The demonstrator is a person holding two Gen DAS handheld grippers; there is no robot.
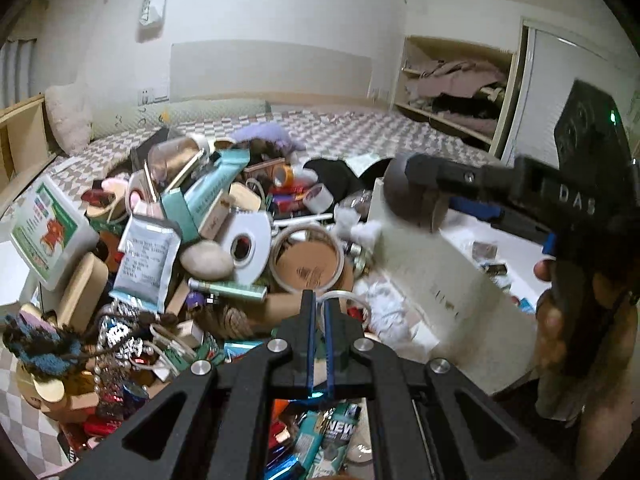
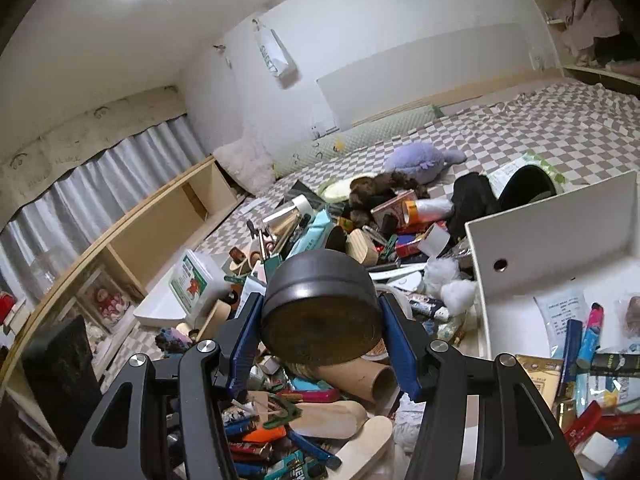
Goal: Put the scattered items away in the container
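**Dark tin held above the pile, beside the white container**

The dark round tin [image 2: 320,304] sits clamped between the right gripper [image 2: 320,320]'s blue pads, above the heap of scattered items [image 1: 224,240] on the checkered bed [image 1: 360,132]. The white container [image 2: 552,232] stands just right, partly filled. Open bed lies beyond. The left gripper [image 1: 318,304] is closed, nothing visible between its jaws.

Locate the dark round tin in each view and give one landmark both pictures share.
Left wrist view: the dark round tin sits right of centre, held at the tip of the right gripper, at the near rim of the white container.
Right wrist view: the tin fills the centre, clamped between the blue pads.
Shared landmark: the purple plush toy on the checked bedding.
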